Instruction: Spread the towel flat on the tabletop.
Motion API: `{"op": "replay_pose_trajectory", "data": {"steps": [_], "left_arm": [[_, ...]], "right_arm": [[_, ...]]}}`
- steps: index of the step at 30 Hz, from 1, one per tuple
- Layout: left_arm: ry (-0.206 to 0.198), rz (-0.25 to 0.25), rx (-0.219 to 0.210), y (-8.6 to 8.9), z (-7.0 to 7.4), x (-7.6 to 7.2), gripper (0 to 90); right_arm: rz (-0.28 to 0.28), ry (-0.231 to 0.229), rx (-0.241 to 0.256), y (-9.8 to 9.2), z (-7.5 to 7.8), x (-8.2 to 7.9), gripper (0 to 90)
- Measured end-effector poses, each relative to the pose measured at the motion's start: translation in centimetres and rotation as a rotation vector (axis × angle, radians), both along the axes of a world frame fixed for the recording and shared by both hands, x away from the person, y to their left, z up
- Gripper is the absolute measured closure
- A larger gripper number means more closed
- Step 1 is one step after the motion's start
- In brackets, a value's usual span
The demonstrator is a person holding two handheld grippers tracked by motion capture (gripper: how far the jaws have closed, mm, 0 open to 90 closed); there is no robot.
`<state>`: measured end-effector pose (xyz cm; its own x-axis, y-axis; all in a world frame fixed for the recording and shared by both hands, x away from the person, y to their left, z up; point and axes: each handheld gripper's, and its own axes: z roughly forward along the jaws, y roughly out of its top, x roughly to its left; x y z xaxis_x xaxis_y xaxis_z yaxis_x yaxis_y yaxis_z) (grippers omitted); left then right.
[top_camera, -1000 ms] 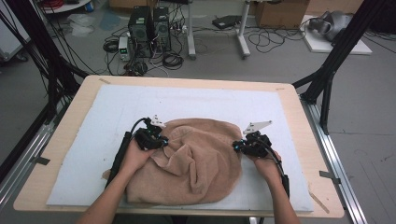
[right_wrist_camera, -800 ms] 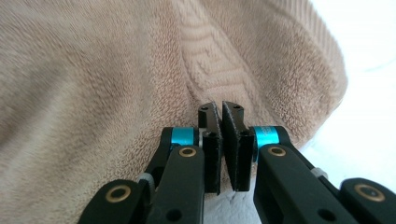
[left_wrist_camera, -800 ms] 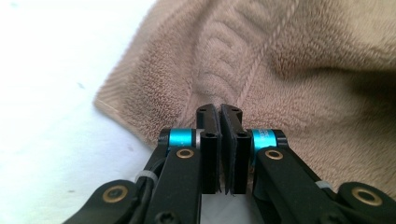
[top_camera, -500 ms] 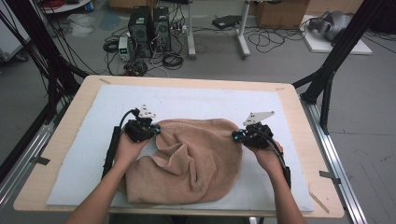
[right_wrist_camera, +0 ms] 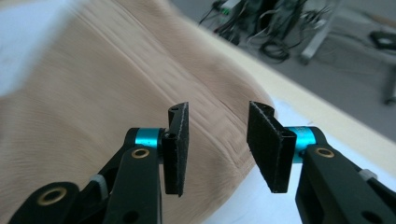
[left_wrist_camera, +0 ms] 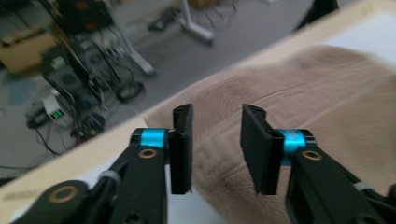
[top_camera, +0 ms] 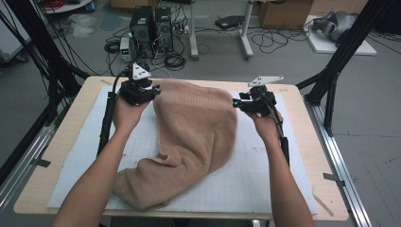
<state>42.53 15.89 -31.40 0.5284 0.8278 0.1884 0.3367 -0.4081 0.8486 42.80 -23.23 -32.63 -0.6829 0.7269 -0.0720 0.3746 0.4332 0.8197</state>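
On desk (top_camera: pixel 302 156), tan towel (top_camera: pixel 198 127) lies spread, rumpled. Left tool (left_wrist_camera: pixel 215 140) gapes wide over far corner, gripping nothing; right tool (right_wrist_camera: pixel 223 140) likewise, empty.

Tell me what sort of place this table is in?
Most likely a lab or workshop test bench: black rig poles, computer towers with tangled cables on the floor, and a gridded mat under the towel.

Both grippers have moved toward twelve o'clock, and the fuzzy tan cloth towel (top_camera: pixel 194 142) has been stretched toward the tabletop's far edge; both grippers now gape.
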Motion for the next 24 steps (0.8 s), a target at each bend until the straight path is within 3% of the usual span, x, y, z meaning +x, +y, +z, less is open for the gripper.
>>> {"op": "replay_pose_trajectory", "data": {"steps": [1, 3, 4, 6, 8, 10, 13, 16, 19, 23, 24], "left_arm": [[0.015, -0.008, -0.003, 0.2, -0.6, -0.3, 60.6], [0.051, -0.027, -0.019, 0.5, -1.8, -1.0, 60.0], [0.065, -0.04, -0.019, 0.7, -2.3, -1.3, 59.2], [0.095, -0.064, -0.031, 0.9, -3.3, -2.2, 58.2], [0.127, -0.1, -0.036, 1.0, -4.1, -3.1, 55.8], [0.139, -0.131, -0.036, 1.1, -4.8, -4.1, 54.9], [0.172, -0.18, -0.06, 1.0, -5.6, -5.4, 50.8], [0.174, -0.229, -0.061, 0.8, -6.1, -7.0, 50.7], [0.18, -0.277, -0.062, 0.5, -6.4, -8.2, 49.6], [0.269, -0.355, -0.063, -0.1, -7.6, -9.2, 48.1], [0.269, -0.355, -0.063, -0.1, -7.6, -9.2, 47.3]], "right_arm": [[0.033, 0.027, -0.009, 0.4, -1.2, -0.7, 52.9], [0.044, 0.041, -0.011, 0.5, -1.7, -1.1, 52.6], [0.066, 0.045, 0.001, 0.6, -2.7, -2.3, 51.6], [0.078, 0.057, 0.01, 0.6, -3.1, -2.8, 50.3], [0.117, 0.072, 0.023, 0.9, -4.0, -4.7, 48.6], [0.131, 0.071, 0.016, 1.0, -4.2, -5.3, 47.7], [0.178, 0.068, 0.025, 1.5, -4.9, -7.5, 46.7], [0.196, 0.068, 0.04, 1.6, -5.4, -8.4, 46.5], [0.233, 0.073, 0.012, 2.1, -6.5, -9.8, 46.0], [0.256, 0.09, 0.013, 2.2, -7.8, -11.2, 46.4], [0.263, 0.092, 0.016, 2.2, -8.1, -11.4, 46.8]]}}
